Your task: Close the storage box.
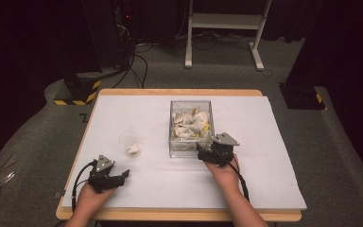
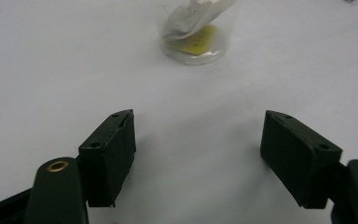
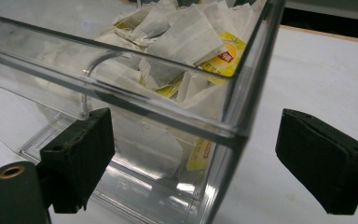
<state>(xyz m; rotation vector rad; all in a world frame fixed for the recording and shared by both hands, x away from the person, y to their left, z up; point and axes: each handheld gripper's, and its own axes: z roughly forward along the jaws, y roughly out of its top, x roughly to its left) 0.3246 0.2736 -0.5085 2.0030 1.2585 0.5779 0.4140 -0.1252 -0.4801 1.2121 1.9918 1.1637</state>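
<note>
White worktop [image 1: 160, 184] on grey carpet, dark room. Clear tea-bag box [image 1: 191, 126] mid-worktop; plastic cup [image 1: 129, 143] left of it. Left gripper [image 1: 121, 176] wide, empty, near front edge. Right gripper [image 1: 201, 152] wide, straddling box's front right corner.

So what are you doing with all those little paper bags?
A person holds a gripper in each hand. The right gripper is open at the near corner of the clear box of tea bags. The left gripper rests open on the table, facing a cup with one tea bag inside.
</note>
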